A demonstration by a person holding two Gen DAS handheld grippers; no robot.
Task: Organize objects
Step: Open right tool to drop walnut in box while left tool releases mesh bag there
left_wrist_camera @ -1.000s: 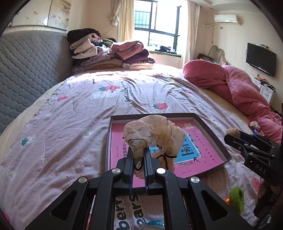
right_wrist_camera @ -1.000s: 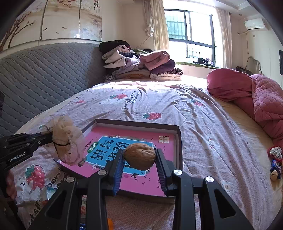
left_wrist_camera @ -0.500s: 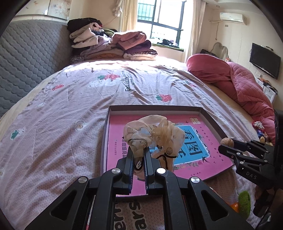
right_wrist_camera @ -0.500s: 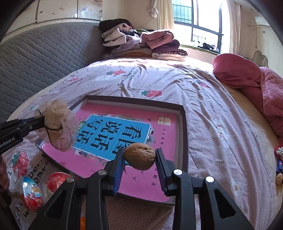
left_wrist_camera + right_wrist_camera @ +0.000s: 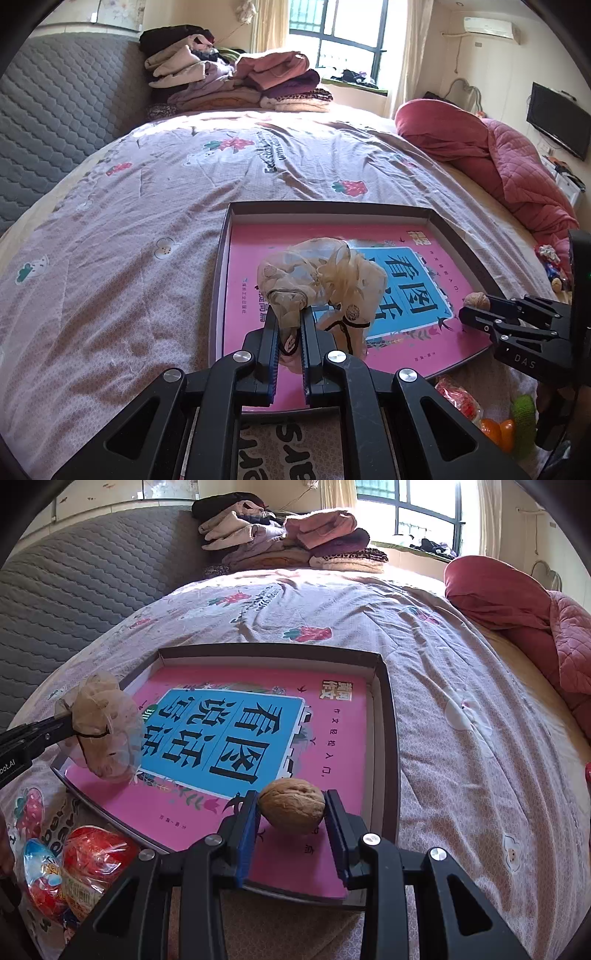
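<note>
My left gripper (image 5: 290,328) is pinching a beige gauzy scrunchie (image 5: 325,284) by a fold of its fabric, holding it in the air over the near left part of the tray (image 5: 402,213). My right gripper (image 5: 291,812) is clamped on a walnut (image 5: 291,805), one pad on each side of the shell, above the tray's near right corner. I judge the scrunchie light, soft and floppy: it sags around the pads, and only a thin pinch of cloth is held, so a bite across the elastic band would feel safer to me. The walnut looks hard, light and round, so it could roll out of a loose grip; across its widest part, as it sits now, seems right. The tray lies on the bed (image 5: 147,192) and holds a pink book (image 5: 332,716) flat on its floor. Just outside the tray's near edge lie wrapped sweets (image 5: 74,864), and in the left view something green (image 5: 522,410) and something orange (image 5: 496,430) that I cannot identify.
</note>
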